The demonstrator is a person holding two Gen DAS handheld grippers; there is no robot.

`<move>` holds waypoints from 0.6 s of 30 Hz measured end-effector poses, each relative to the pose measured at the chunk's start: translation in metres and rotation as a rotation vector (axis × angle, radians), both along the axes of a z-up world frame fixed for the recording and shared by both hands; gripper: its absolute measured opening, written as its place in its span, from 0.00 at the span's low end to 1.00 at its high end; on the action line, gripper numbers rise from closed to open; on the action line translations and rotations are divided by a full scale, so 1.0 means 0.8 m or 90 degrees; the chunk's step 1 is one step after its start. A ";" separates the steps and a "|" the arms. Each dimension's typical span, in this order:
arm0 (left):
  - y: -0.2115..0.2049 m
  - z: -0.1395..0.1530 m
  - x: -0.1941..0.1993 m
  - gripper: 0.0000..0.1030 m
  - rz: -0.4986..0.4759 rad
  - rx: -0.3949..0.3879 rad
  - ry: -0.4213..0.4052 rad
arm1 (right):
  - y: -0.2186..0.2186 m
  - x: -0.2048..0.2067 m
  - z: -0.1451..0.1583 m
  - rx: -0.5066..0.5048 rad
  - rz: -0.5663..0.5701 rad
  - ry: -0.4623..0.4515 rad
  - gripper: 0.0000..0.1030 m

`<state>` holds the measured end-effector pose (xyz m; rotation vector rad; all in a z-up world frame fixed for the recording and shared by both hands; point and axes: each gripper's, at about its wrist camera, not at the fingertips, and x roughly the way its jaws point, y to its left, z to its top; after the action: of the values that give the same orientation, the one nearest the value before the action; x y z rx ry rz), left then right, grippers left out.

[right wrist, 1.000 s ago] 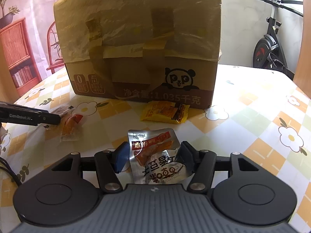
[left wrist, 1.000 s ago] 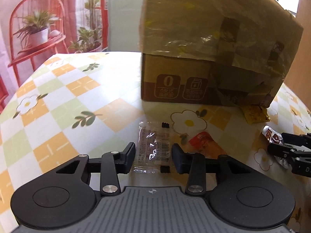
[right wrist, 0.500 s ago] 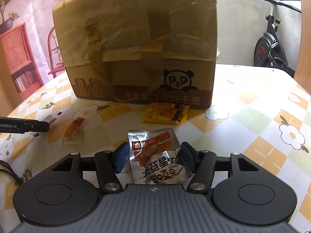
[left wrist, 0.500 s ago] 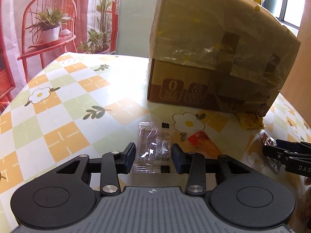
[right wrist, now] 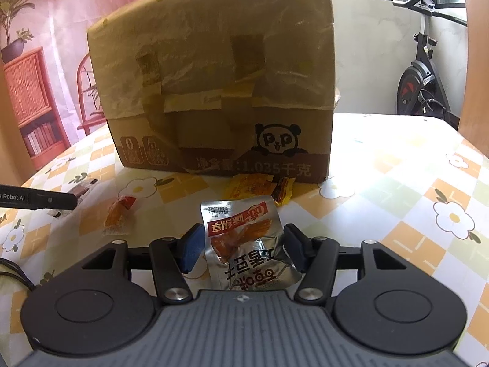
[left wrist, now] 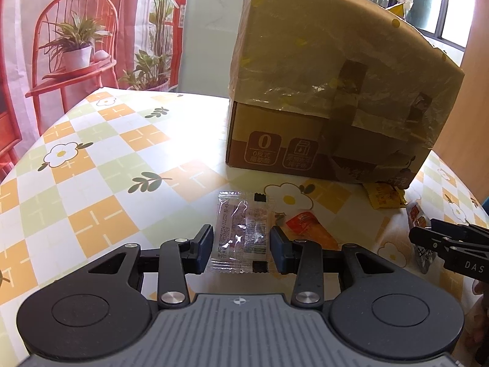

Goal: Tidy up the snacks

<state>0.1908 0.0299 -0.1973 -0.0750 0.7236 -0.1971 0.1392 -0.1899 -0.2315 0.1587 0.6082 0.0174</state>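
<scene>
1. Clear plastic snack sachet (left wrist: pixel 241 232) — clamped between the left gripper (left wrist: pixel 241 249) pads, above the checked floral tablecloth (left wrist: pixel 91 183).
2. Crinkled silver foil snack packet (right wrist: pixel 247 244) — pinched in the right gripper (right wrist: pixel 243 249).
3. Taped brown cardboard box (right wrist: pixel 220 91) stands behind.

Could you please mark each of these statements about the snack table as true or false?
1. The left gripper holds a clear packet. True.
2. The right gripper holds a yellow packet. False: it holds a silver pouch; the yellow packet lies by the box.
3. The box lies flat and open. False: it stands upright, taped shut.
4. An orange snack lies on the tablecloth between the two grippers. True.
</scene>
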 end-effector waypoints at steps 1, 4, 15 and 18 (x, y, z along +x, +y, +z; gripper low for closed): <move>0.000 0.001 0.000 0.42 0.000 -0.002 -0.001 | 0.000 -0.001 0.001 0.001 -0.002 -0.004 0.57; 0.003 0.008 -0.001 0.41 0.002 -0.007 -0.011 | -0.002 -0.006 0.004 0.003 -0.010 -0.016 0.57; 0.010 0.048 -0.001 0.42 -0.008 -0.016 -0.077 | -0.002 -0.020 0.059 -0.006 -0.013 -0.085 0.54; 0.009 0.062 0.001 0.42 -0.012 -0.022 -0.102 | 0.000 -0.018 0.084 -0.014 -0.005 -0.115 0.54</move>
<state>0.1917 0.0372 -0.1481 -0.0844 0.5611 -0.2309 0.1248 -0.1898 -0.1646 0.1371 0.4271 0.0180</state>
